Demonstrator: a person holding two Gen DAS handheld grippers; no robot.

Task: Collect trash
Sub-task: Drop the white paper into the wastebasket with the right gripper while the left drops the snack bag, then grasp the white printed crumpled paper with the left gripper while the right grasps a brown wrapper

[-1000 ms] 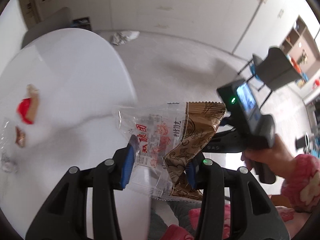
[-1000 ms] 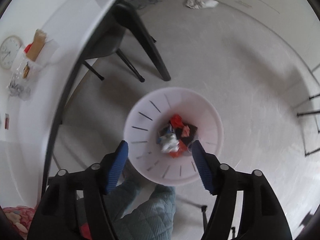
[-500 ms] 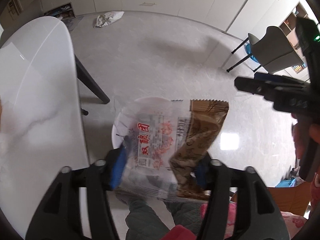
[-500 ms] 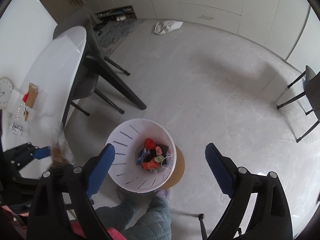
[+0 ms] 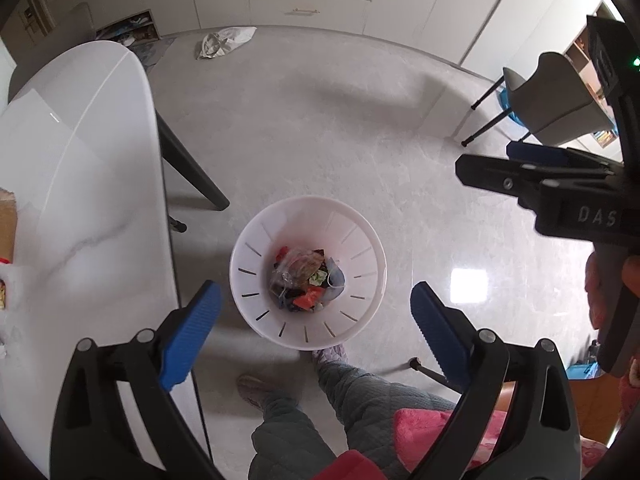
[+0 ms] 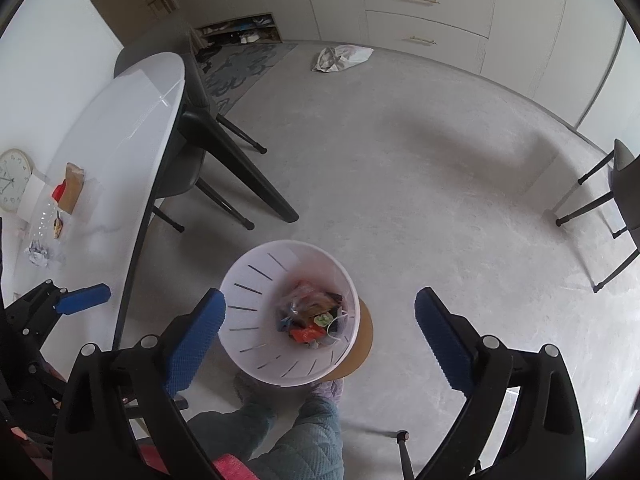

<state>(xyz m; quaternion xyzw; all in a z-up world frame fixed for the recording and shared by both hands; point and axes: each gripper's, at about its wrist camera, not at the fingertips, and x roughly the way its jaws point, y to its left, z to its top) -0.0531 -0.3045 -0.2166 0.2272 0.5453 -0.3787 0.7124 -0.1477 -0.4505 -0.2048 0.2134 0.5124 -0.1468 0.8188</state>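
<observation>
A white slotted trash bin (image 5: 362,240) stands on the floor below both grippers; it also shows in the right wrist view (image 6: 248,280). A clear-and-brown snack wrapper (image 5: 298,266) lies inside on other trash, also seen in the right wrist view (image 6: 306,300). My left gripper (image 5: 314,328) is open and empty above the bin. My right gripper (image 6: 320,334) is open and empty above it too. More trash sits on the white table (image 6: 116,152): a brown-and-red wrapper (image 6: 72,190), a clear wrapper (image 6: 52,224) and a crumpled piece (image 6: 38,254).
A black chair (image 6: 200,136) is tucked under the table. A grey chair (image 5: 556,100) stands at the far right. A white bag (image 6: 342,58) lies on the floor by the cabinets. A clock (image 6: 12,184) lies on the table. The person's legs (image 5: 320,412) are beside the bin.
My left gripper moved off the table to above the bin, opened and let go of the snack wrapper, which now lies in the bin. My right gripper opened wider and rose.
</observation>
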